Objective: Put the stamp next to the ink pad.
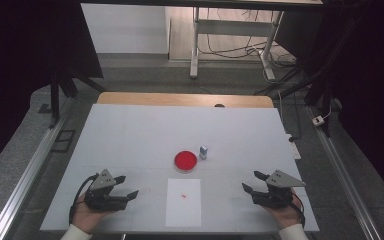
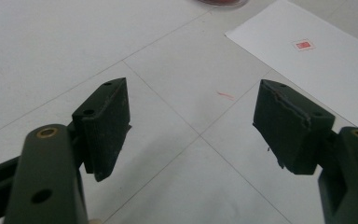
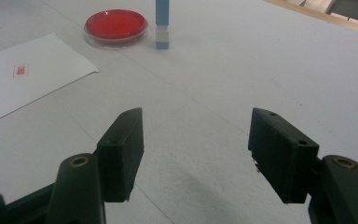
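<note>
A round red ink pad (image 1: 185, 160) (image 3: 115, 25) sits mid-table. Just right of it stands a small blue-and-white stamp (image 1: 203, 151) (image 3: 161, 23), upright. A white sheet of paper (image 1: 183, 201) (image 3: 23, 79) (image 2: 317, 56) lies near the front edge, with a small red stamped mark (image 1: 184, 195) (image 3: 20, 70) (image 2: 303, 45) on it. My left gripper (image 1: 126, 186) (image 2: 191, 121) rests at the front left, open with nothing between its jaws. At the front right my right gripper (image 1: 254, 181) (image 3: 196, 149) is open too and holds nothing.
The white table top (image 1: 130, 135) ends in a wooden strip (image 1: 180, 99) at the back. Beyond it are desk legs (image 1: 195, 45) and cables (image 1: 240, 50) on the floor. A metal rail (image 1: 25, 175) runs along the left side, another (image 1: 345, 180) along the right.
</note>
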### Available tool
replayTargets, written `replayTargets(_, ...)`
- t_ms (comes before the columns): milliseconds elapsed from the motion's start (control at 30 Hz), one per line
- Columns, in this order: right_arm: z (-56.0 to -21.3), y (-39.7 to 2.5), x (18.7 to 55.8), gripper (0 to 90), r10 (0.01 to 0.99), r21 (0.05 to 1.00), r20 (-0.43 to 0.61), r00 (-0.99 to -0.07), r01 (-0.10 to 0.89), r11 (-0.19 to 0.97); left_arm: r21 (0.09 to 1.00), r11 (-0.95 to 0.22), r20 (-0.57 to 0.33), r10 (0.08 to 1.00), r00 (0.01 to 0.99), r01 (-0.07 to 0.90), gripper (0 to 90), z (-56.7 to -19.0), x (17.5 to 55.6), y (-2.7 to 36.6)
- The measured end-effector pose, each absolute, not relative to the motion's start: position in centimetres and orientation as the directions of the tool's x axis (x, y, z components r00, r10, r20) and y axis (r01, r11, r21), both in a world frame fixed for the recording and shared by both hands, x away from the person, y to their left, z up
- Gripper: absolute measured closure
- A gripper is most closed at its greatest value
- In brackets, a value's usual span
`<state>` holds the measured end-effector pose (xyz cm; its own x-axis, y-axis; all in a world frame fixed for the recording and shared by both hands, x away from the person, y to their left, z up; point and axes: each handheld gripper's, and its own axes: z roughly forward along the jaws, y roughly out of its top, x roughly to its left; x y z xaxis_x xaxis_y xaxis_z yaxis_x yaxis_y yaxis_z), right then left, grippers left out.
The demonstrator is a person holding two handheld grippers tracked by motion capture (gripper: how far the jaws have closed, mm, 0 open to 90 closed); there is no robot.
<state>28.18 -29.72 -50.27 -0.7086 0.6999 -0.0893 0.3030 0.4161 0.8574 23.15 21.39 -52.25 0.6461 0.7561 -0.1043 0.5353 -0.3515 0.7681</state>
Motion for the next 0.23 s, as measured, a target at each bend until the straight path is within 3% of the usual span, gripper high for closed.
replayTargets(233,-50.21,-29.69,28.15,35.6,0.703,0.856,-0.089,-0.706,0.306,0.416,0.768,-0.352,-0.103,0.756,0.646,0.535,27.1,-52.27,23.17,21.37)
